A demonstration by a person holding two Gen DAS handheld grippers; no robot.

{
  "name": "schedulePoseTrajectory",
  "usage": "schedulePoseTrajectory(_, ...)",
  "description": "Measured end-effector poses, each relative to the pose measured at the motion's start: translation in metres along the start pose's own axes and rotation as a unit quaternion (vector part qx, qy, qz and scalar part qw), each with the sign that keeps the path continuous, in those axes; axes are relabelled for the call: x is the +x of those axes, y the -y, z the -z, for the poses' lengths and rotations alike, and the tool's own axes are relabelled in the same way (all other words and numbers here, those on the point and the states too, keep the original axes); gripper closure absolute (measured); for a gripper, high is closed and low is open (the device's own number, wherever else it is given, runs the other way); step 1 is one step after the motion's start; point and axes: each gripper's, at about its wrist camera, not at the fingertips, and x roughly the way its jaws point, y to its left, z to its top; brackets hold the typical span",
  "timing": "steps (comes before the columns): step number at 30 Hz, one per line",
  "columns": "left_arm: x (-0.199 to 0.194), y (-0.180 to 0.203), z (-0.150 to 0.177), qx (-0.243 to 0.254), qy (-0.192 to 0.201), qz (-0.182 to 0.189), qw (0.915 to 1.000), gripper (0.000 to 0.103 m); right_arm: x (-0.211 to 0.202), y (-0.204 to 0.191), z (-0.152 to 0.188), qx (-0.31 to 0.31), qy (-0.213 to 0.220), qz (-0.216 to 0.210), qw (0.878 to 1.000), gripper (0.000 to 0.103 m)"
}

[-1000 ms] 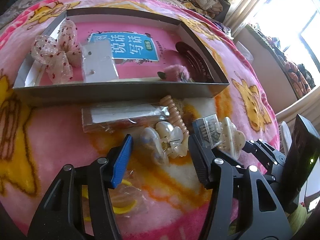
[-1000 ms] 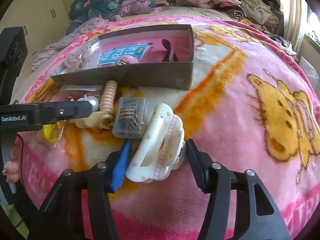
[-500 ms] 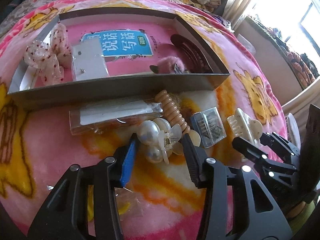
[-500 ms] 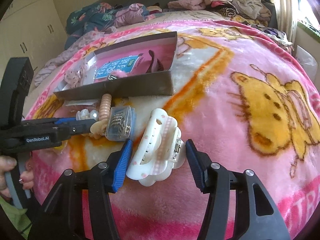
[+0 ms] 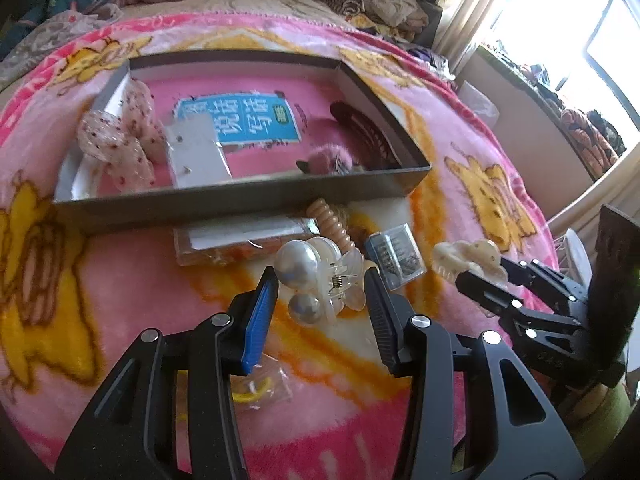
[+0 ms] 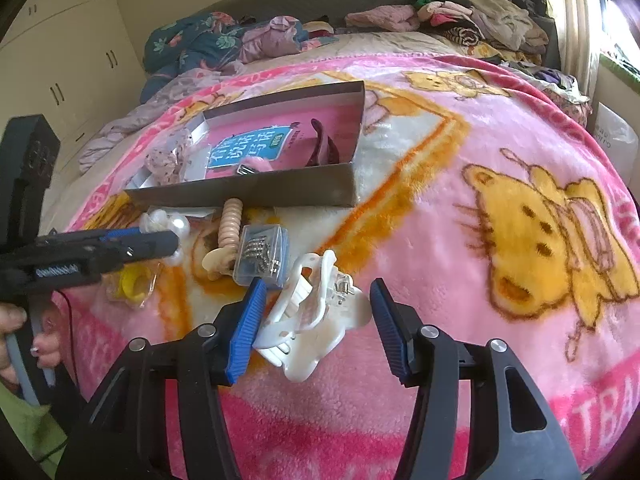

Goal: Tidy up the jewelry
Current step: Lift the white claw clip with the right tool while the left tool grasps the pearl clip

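Blanket (image 6: 460, 240): it covers the bed, so everything you sort lies on soft pile.
Box (image 5: 240, 196): open-topped, just behind the loose pieces; judged the place you are filling, as a bow, a card and a dark comb already lie inside.
White claw clip (image 6: 312, 316): your right hand-held gripper (image 6: 318, 320) carries it tilted, teeth to the left; the left pad touches, but whether the right pad presses I cannot tell.
Pearl claw clip (image 5: 320, 280): your left hand-held gripper (image 5: 320, 304) has just been closing and now pinches it clear of the blanket; two glossy pearls on clear petal-shaped wings, spring showing.
Pin case (image 5: 396, 256): left on the blanket beside the coil tie (image 5: 332, 220).
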Motion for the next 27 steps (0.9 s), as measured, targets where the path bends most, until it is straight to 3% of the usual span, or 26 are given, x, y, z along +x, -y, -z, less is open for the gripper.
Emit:
schedulePoseTrajectory(11, -0.031, -0.014, -0.011, -0.006, 0.033, -0.003, 0.9994, 0.067, -0.012, -0.011, -0.009, -0.016, 0.013, 0.008, 1.000, 0.054)
schedulePoseTrajectory(12, -0.033, -0.016, -0.011, -0.007, 0.035, -0.004, 0.9994, 0.067, -0.011, -0.012, -0.010, -0.016, 0.011, 0.009, 1.000, 0.056)
schedulePoseTrajectory(14, -0.036, -0.019, -0.012, -0.008, 0.038, -0.005, 0.9992, 0.067, -0.006, -0.012, -0.010, -0.019, 0.002, 0.009, 1.000, 0.077)
schedulePoseTrajectory(21, -0.038, -0.027, -0.014, -0.013, 0.039, -0.001, 0.9991, 0.067, 0.009, 0.001, -0.001, 0.005, -0.026, 0.018, 0.999, 0.076)
schedulePoseTrajectory(24, -0.039, -0.030, -0.013, -0.015, 0.040, 0.002, 0.9991, 0.067, 0.016, 0.007, 0.011, 0.027, -0.043, 0.003, 0.999, 0.076)
schedulePoseTrajectory(27, -0.038, -0.032, -0.012, -0.016, 0.038, 0.002, 0.9991, 0.067, 0.014, 0.007, 0.017, 0.027, -0.028, 0.001, 0.999, 0.077)
